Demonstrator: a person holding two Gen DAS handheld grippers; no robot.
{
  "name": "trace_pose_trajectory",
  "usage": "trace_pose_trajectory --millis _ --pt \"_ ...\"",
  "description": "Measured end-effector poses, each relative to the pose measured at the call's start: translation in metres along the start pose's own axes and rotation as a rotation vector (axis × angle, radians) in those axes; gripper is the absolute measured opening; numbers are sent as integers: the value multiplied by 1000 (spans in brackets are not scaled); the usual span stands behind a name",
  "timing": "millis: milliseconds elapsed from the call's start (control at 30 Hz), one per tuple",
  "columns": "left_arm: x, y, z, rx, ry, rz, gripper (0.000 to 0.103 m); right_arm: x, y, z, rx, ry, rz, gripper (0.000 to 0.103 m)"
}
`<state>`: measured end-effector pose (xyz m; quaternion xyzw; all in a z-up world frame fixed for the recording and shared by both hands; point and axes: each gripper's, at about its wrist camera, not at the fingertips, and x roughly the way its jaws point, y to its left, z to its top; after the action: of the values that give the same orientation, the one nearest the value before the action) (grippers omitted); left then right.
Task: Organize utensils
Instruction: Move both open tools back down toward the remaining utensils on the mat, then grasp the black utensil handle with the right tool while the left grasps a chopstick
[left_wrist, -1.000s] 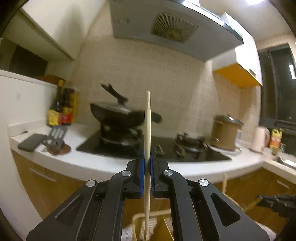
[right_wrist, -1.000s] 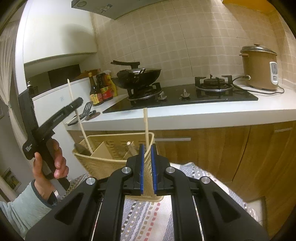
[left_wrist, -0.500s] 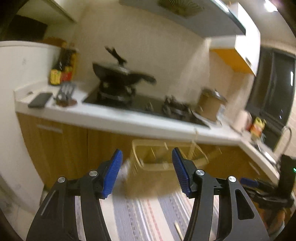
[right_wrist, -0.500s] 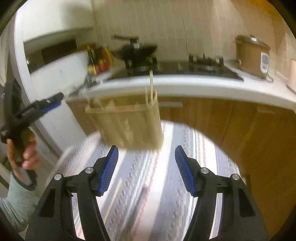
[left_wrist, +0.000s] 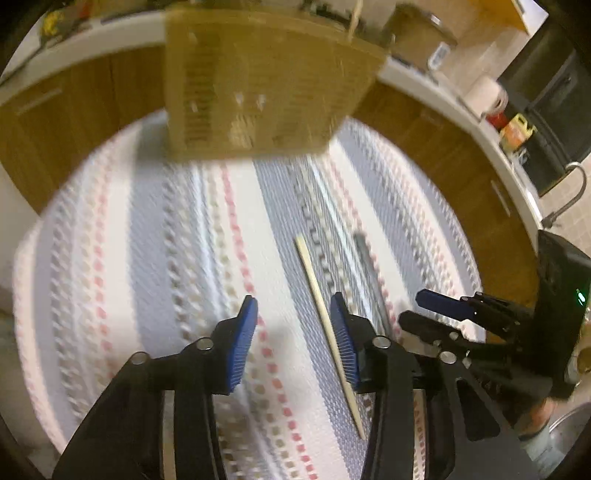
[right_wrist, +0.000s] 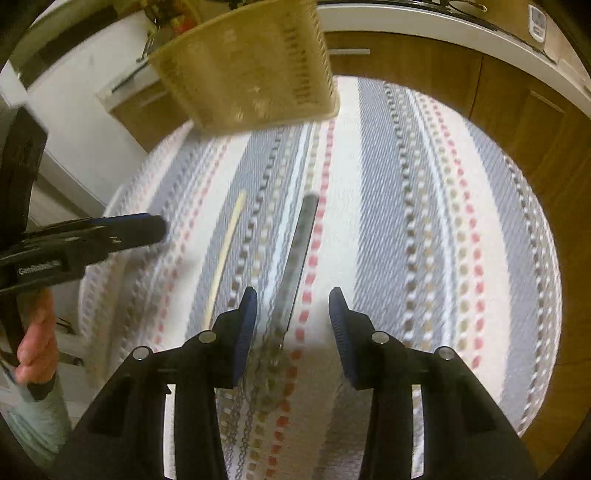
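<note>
Near the basket (left_wrist: 266, 85), a chopstick (left_wrist: 325, 317) and a dark utensil (right_wrist: 299, 251) lie on the striped cloth (right_wrist: 424, 229), so sorting seems unfinished; the left gripper (left_wrist: 293, 343) and right gripper (right_wrist: 293, 328) have jaws apart, empty.

Both wrist cams are looking down close at the rug (left_wrist: 155, 258), sharing basket (left_wrist: 266, 81) and chopstick (right_wrist: 225, 254).

Lighting: warm, dim, yellowish indoor cast. Blur: heavy motion smear across the striped cloth (left_wrist: 155, 258) and the beige basket (left_wrist: 266, 85); the metal utensil (right_wrist: 301, 251) is streaked. Shadows: soft grey patches beneath both tongs. Distortion: strong fisheye curvature, black vignette at corners.
</note>
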<state>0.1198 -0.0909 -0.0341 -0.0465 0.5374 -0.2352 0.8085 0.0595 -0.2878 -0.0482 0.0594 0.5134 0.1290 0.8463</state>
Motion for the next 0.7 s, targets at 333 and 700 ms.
trace_pose_trajectory --millis 333,700 --pt "34 -24 -15 17 -9 102 28 8 26 -23 -63 -78 -101 34" --pt "38 -51 -34 98 -89 211 5 8 28 -31 -143 -130 -235 10"
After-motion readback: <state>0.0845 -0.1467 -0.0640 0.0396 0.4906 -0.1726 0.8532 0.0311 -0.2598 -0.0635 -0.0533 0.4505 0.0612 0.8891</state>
